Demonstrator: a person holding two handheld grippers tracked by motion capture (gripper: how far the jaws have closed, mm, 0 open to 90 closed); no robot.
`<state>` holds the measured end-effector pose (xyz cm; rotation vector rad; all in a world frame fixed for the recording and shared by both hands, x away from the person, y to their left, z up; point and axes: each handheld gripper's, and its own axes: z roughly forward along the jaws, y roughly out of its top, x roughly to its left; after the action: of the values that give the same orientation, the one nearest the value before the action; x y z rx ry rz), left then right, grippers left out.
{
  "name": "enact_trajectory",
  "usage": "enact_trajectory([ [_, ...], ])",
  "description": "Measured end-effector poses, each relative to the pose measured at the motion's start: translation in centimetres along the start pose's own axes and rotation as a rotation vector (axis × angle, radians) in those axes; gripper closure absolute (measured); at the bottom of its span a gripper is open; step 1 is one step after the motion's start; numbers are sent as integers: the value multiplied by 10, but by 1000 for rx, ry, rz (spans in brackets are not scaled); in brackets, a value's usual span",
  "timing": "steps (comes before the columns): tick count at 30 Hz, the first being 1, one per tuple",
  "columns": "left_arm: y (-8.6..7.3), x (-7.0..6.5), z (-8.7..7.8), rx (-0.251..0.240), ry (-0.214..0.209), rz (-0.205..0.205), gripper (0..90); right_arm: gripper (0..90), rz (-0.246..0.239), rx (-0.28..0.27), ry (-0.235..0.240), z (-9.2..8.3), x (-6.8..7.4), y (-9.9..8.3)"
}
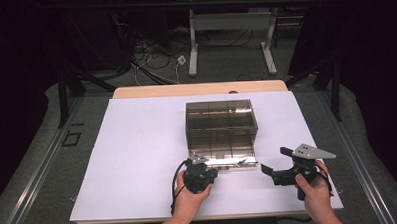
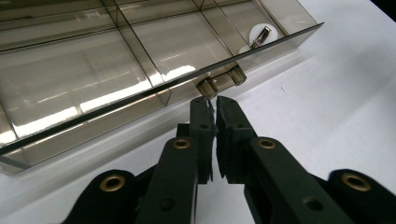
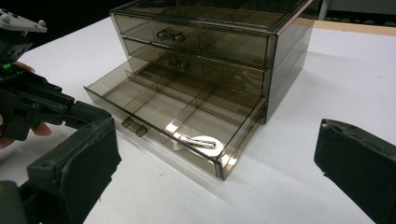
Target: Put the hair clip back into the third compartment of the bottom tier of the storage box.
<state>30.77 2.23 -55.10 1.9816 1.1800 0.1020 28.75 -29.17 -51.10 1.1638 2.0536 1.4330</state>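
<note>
Two fingers of the left gripper (image 2: 211,103) are pressed together with nothing between them, tips just short of the handle (image 2: 221,81) on the front of the bottom drawer (image 2: 140,56). That drawer is pulled out; the two drawers above it are shut.

Handle: small, stubby bar of clear smoky plastic, smooth, probably slippery. Best hold is across this bar, straight beyond the fingertips; the thin drawer rim beside it looks brittle.

Drawer: hard, glossy, see-through brown plastic, split by thin dividers into compartments. Judged light and stiff, free to slide, so the cabinet (image 3: 280,51) may skid on the counter (image 3: 289,186) if pushed hard.

Far corner compartment from the fingers holds a small white disc with a metal clip (image 2: 261,35), likely to rattle.

Right gripper (image 1: 278,164): fingers spread wide, nothing held, well apart from the drawer, off to its side.

Counter: matte white, flat.
</note>
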Motion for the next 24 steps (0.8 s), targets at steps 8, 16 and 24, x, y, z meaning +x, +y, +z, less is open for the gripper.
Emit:
enact_trajectory([
  [8, 2, 3, 3, 9, -11, -17, 900, 0, -8, 5, 2, 1, 0, 0],
  [16, 3, 6, 6, 13, -13, -37, 900, 0, -9, 1, 2, 1, 0, 0],
  [24, 4, 8, 9, 21, -17, -56, 900, 0, -9, 2, 2, 1, 0, 0],
])
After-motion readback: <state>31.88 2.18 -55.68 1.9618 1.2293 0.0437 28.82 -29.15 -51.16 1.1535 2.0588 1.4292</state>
